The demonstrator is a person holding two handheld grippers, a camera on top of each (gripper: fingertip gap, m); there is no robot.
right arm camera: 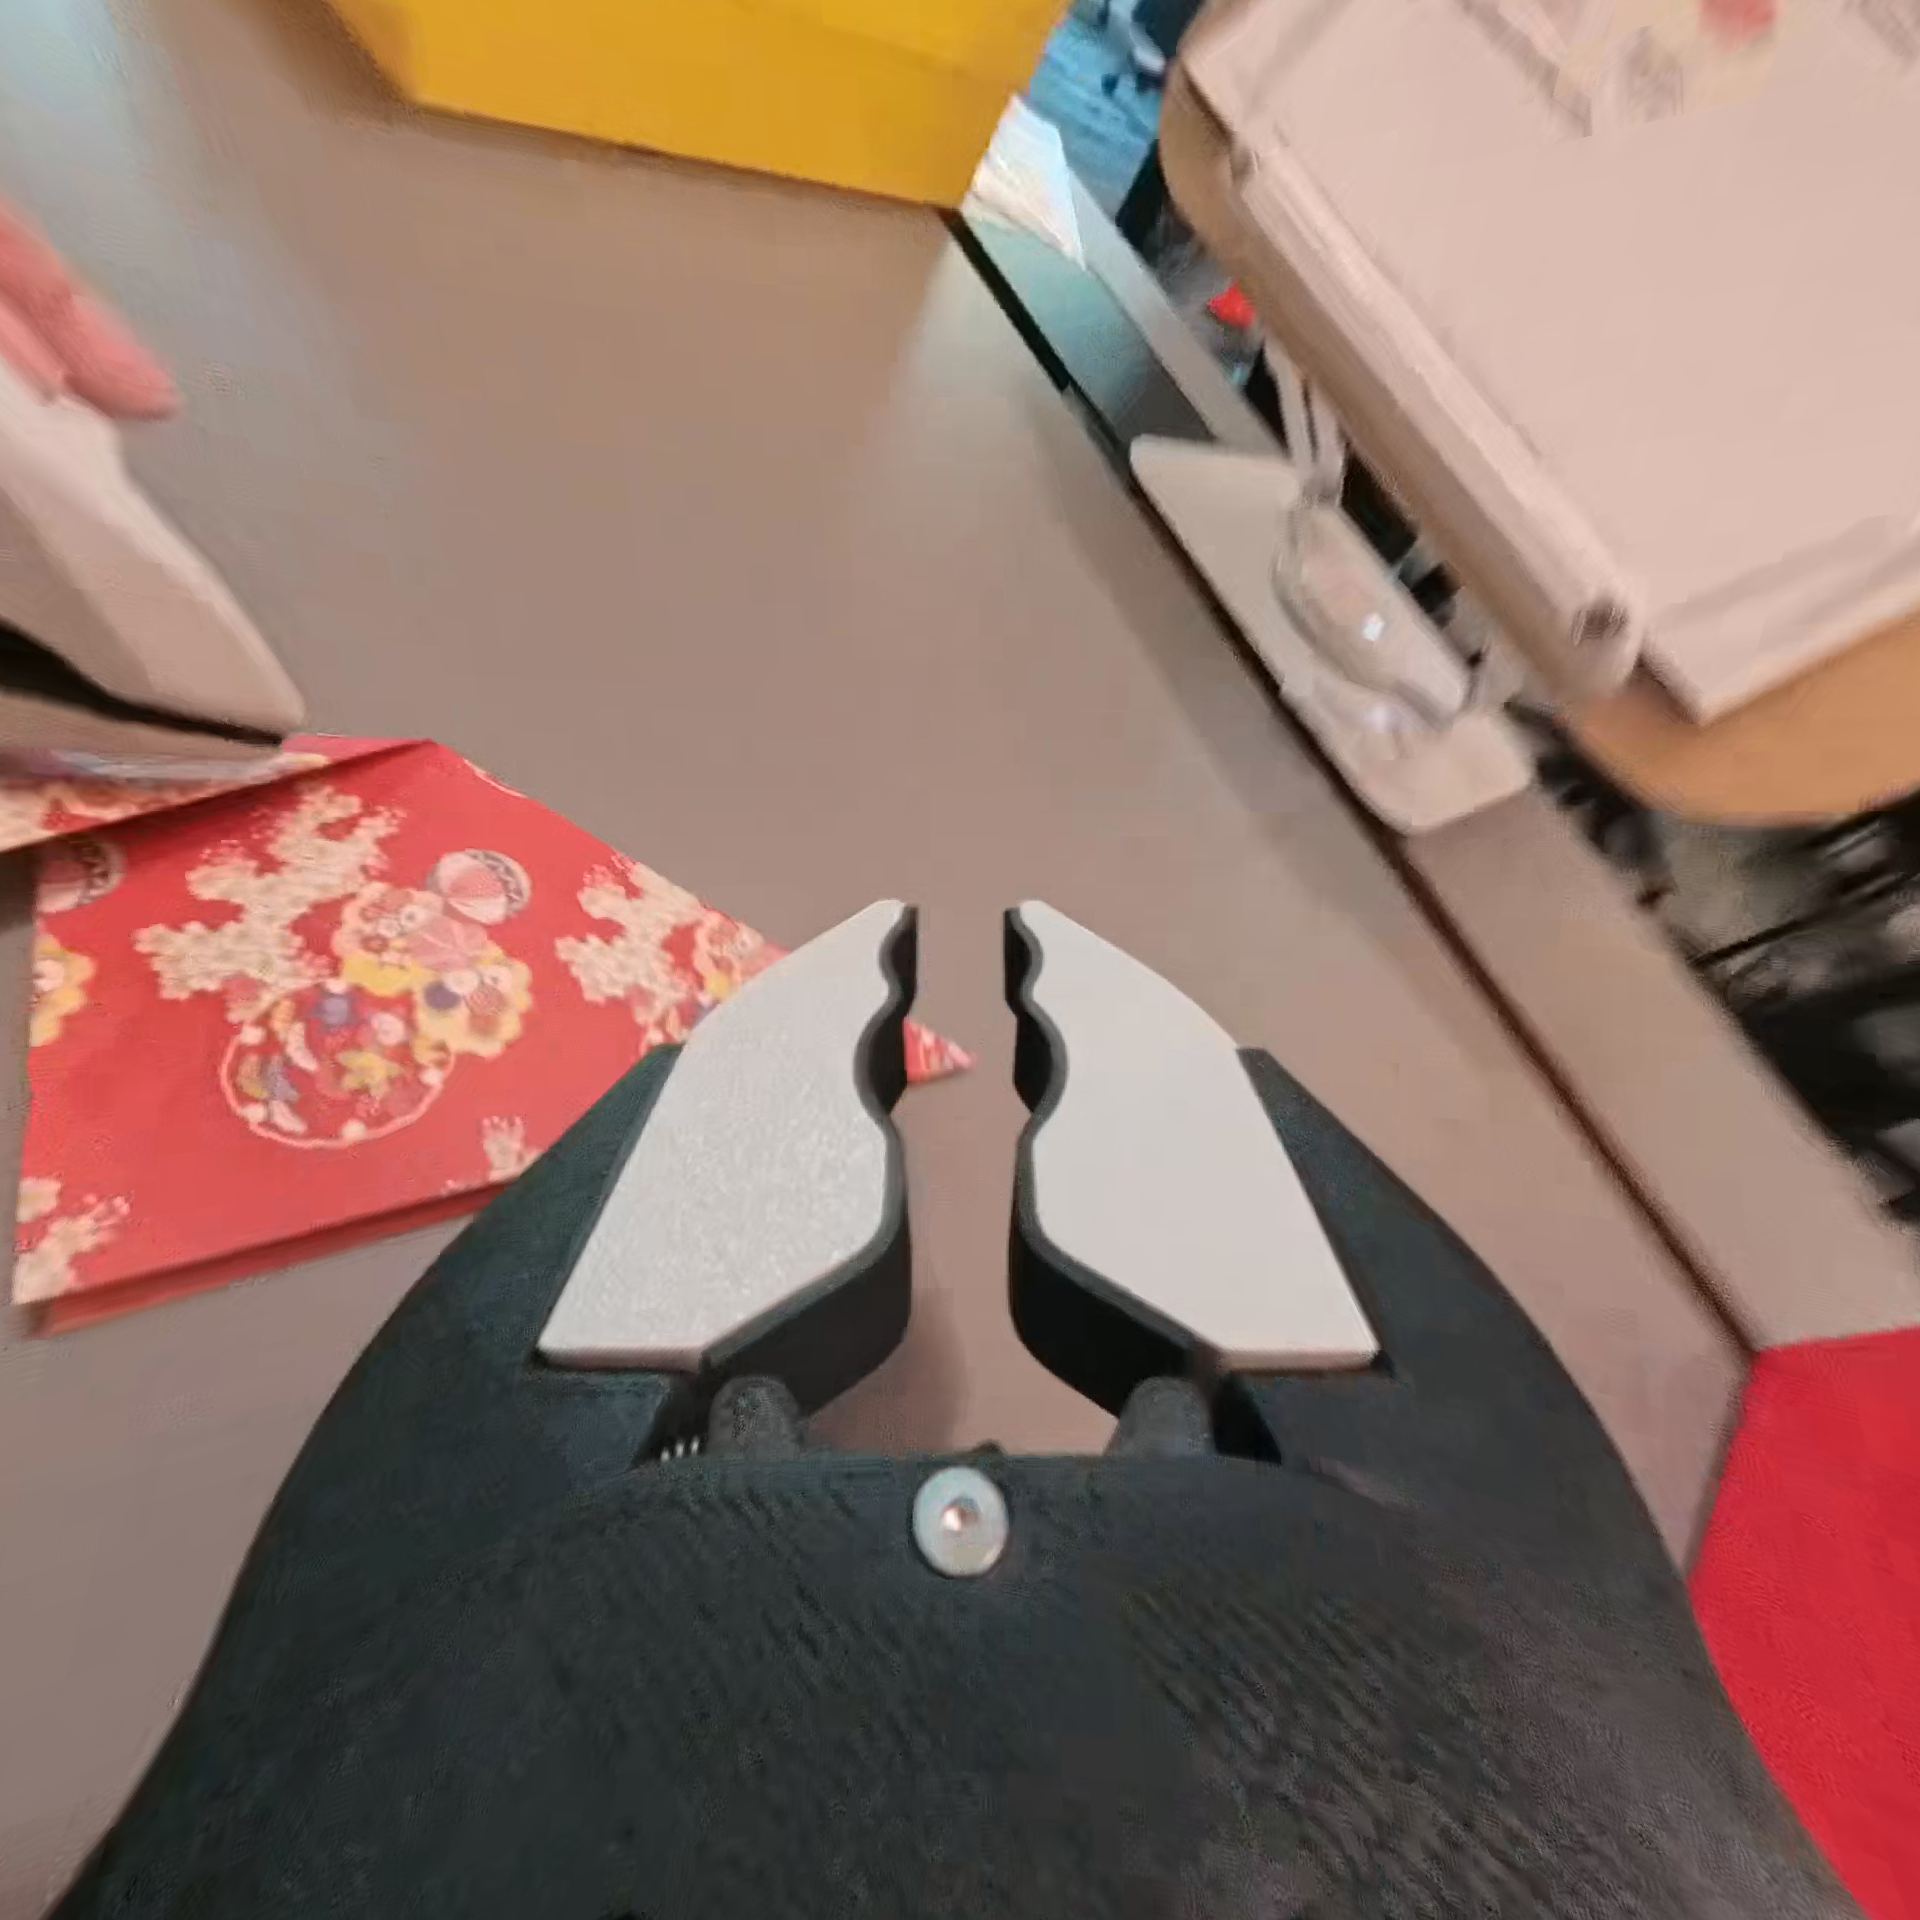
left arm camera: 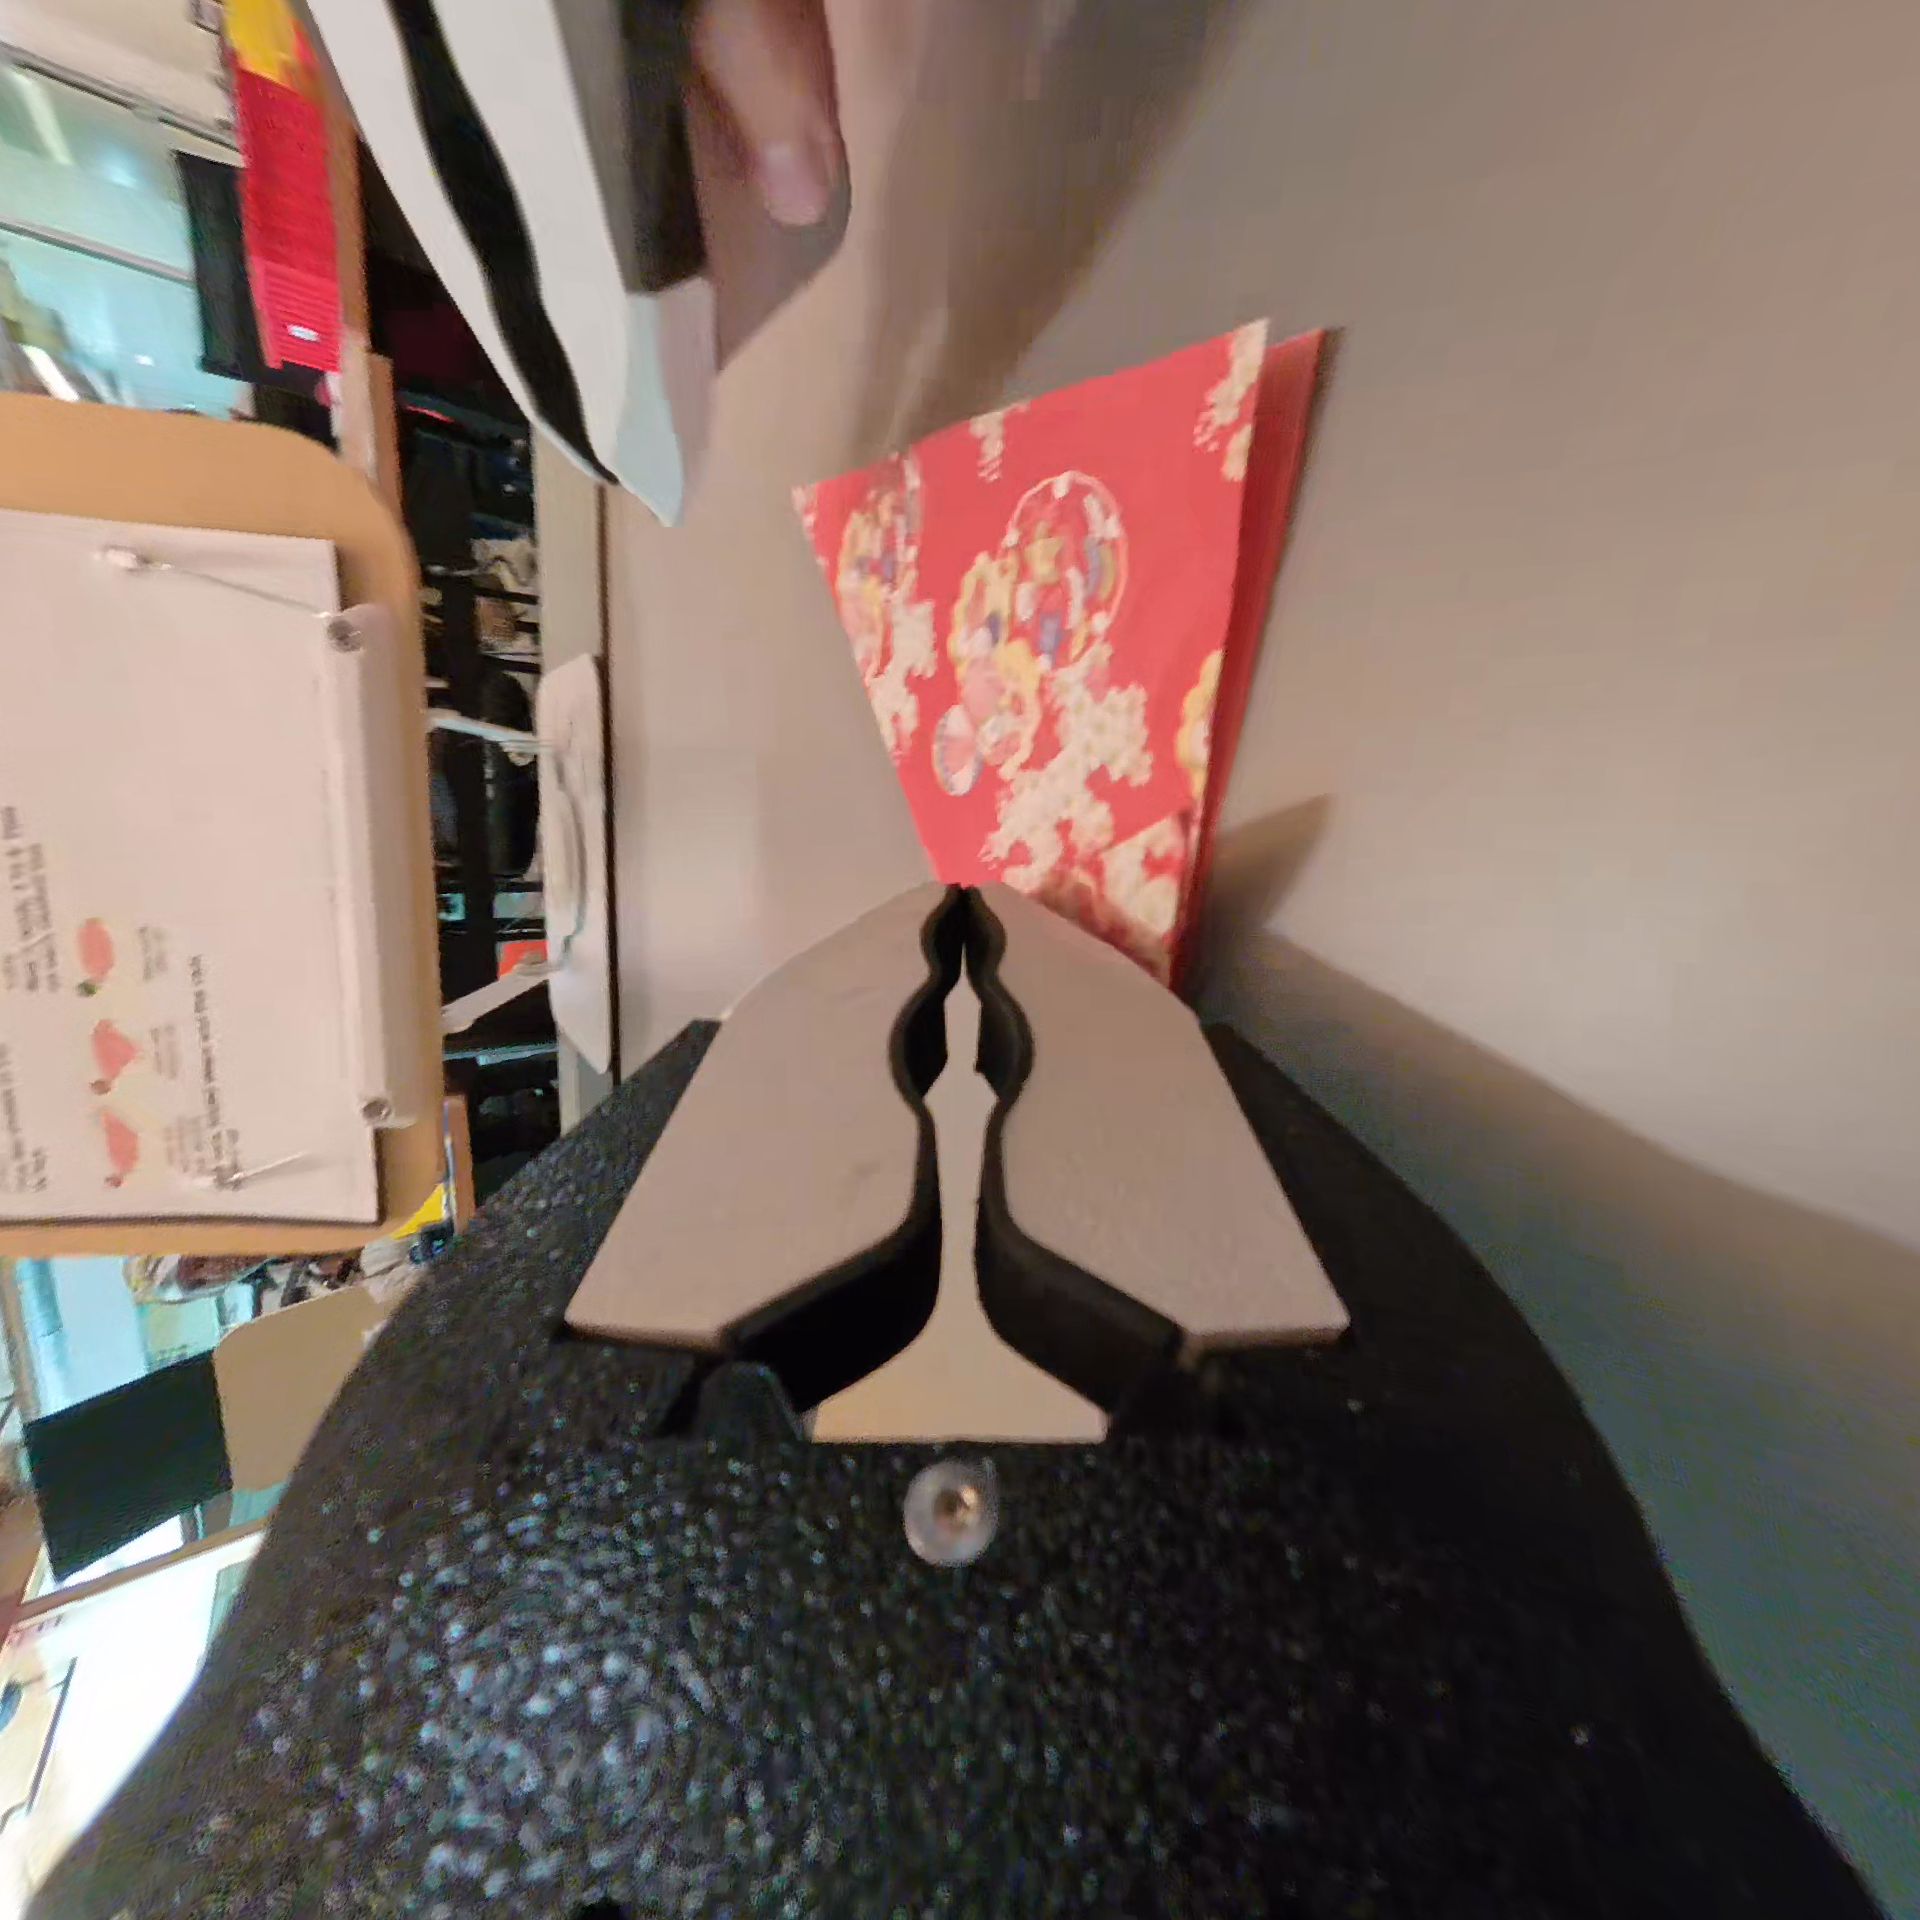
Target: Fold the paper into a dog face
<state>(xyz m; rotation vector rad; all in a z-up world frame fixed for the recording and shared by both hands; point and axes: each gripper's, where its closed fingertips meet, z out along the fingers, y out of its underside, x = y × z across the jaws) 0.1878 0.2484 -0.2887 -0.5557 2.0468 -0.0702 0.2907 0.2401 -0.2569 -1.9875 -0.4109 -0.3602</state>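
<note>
On the beige table (right arm camera: 675, 499) lies the red flower-patterned paper (right arm camera: 312, 997), folded to a triangle with layered edges showing; far-left part cut off by the frame, pattern smeared by blur. Near corner tip (right arm camera: 940, 1055) peeks between the right gripper (right arm camera: 961, 920) fingers, which stand apart and press on nothing. Opposite corner hidden at the tips of the left gripper (left arm camera: 961, 894), clenched; whether actually pinching paper, cannot tell. Farther out, soft with blur: a hand (left arm camera: 779, 114), a yellow box (right arm camera: 707, 83) cropped at top, a clipboard with a printed sheet (left arm camera: 177, 873).
</note>
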